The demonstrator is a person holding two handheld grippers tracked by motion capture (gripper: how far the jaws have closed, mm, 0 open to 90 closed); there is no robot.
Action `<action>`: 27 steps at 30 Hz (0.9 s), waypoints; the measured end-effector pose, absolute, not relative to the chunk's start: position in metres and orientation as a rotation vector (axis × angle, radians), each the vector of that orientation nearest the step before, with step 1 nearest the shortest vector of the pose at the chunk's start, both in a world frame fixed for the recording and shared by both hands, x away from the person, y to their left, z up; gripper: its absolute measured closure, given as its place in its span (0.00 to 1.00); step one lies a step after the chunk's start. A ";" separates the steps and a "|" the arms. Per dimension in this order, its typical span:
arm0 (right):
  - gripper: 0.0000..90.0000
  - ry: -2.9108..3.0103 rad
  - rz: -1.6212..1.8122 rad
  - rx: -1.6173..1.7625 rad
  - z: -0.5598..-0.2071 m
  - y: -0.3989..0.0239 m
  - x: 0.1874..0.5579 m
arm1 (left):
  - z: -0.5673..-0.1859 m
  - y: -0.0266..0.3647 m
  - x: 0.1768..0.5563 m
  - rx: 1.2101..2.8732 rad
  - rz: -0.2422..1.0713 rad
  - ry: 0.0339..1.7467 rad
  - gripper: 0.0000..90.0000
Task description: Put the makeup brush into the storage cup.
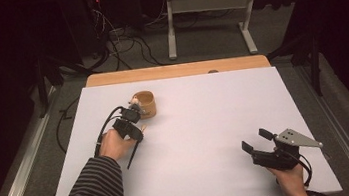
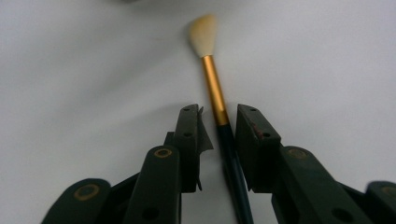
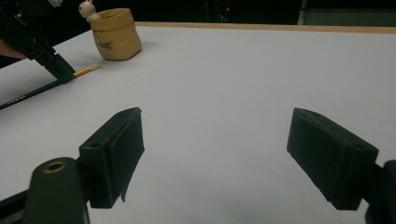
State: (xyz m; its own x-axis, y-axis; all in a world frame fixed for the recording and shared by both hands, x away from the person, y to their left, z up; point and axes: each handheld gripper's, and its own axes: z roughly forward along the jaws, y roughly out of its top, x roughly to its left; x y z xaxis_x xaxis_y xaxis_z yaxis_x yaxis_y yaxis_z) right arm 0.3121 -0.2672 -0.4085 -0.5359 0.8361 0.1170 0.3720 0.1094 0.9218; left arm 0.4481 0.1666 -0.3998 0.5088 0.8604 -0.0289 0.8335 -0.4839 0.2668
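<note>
1. Brush (image 2: 215,88) lies flat on the white worktop (image 1: 203,140), with its pale bristles pointing away from the left claw (image 2: 218,122) and its gold ferrule leading into a dark handle.
2. Left claw is lowered over the brush; its jaws stand narrow on both sides of the handle, where the gold part ends. A thin gap is visible on each side, so the pads do not press on it.
3. Tan pouch (image 3: 116,33) stands upright near the far edge of the worktop, just beyond the brush tip. A small pale figure with a round head (image 3: 87,8) sticks out of its open top at one side. What else is inside I cannot tell.
4. In the high view the left claw (image 1: 136,113) is just beside the pouch (image 1: 144,104).
5. Right claw (image 3: 215,154) is held wide open above the bare worktop, well apart from the brush and the pouch, with nothing between its jaws.
</note>
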 end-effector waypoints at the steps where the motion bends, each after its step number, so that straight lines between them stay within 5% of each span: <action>1: 0.23 1.957 1.417 1.173 -0.409 -0.267 0.312 | -0.400 0.167 0.448 2.509 0.158 1.435 0.80; 13: 0.23 1.959 1.416 1.168 -0.409 -0.267 0.313 | -0.400 0.168 0.449 2.521 0.130 1.420 0.92; 27: 0.23 1.959 1.419 1.178 -0.409 -0.267 0.312 | -0.400 0.171 0.450 2.531 0.110 1.383 0.93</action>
State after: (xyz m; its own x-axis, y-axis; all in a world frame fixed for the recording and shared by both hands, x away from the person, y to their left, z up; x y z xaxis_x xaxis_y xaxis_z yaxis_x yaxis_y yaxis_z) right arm 0.3125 -0.2672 -0.4088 -0.5357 0.8357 0.1214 0.3759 0.1073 0.9204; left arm 0.4501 0.1706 -0.3996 0.5453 0.8364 -0.0553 0.8173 -0.5158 0.2569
